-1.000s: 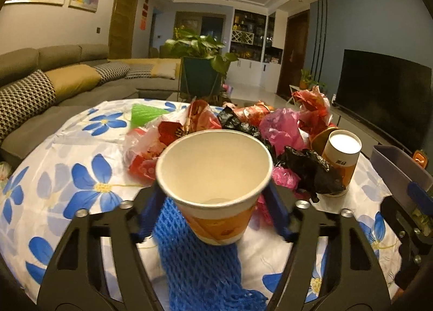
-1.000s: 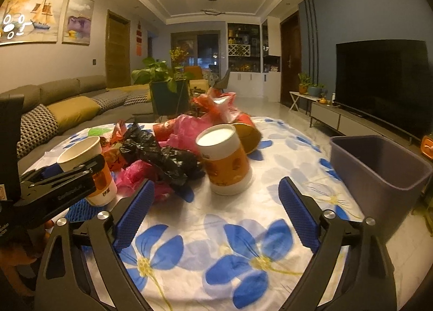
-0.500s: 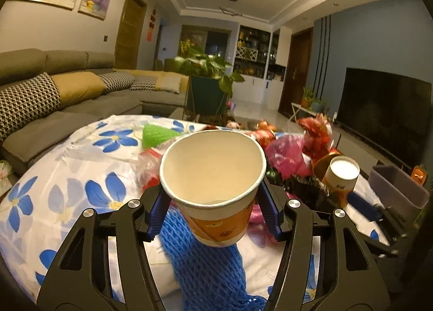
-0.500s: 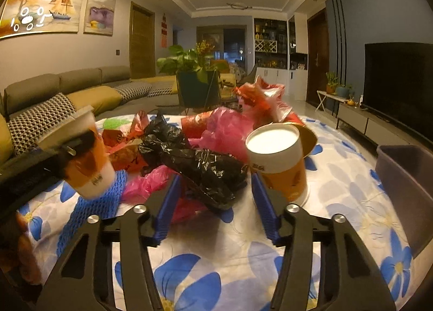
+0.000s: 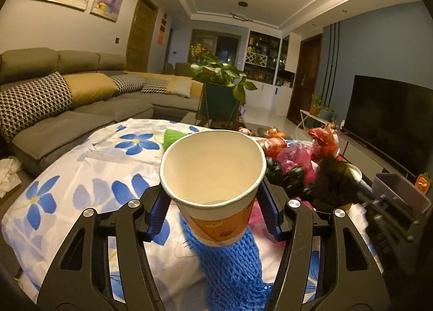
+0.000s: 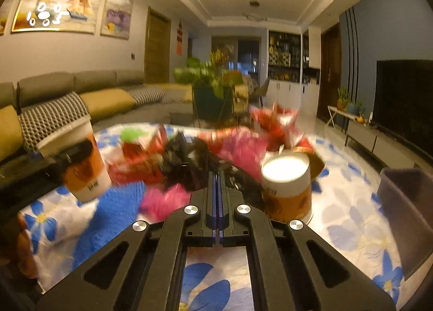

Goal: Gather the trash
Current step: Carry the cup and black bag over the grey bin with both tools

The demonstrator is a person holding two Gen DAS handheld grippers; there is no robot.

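Trash heap point(image 6: 216, 148) sits mid-table on floral cloth point(image 5: 81, 175): black, pink, red bags and wrappers in one pile, blue knit net point(image 5: 230, 265) at near edge.

L gripper point(image 5: 213, 210): jaws partway in, blue pads clamped on both sides of paper cup point(image 5: 213, 175). Cup upright, mouth up, looks empty, held clear above cloth. Prob kept level so any dregs don't spill en route to bin.

R gripper point(image 6: 216, 178): jaws just been closing, now fully together. Tips reach into black plastic bag point(image 6: 194, 164); film seems pinched btwn them, but blur, can't confirm it's caught. Thin film would explain pads meeting flat.

Second cup point(image 6: 286, 189) stands on cloth just R of bag, not held.

Grey bin point(image 6: 406, 202) off table's R edge, open top, near R hand. Likely drop point for both loads.
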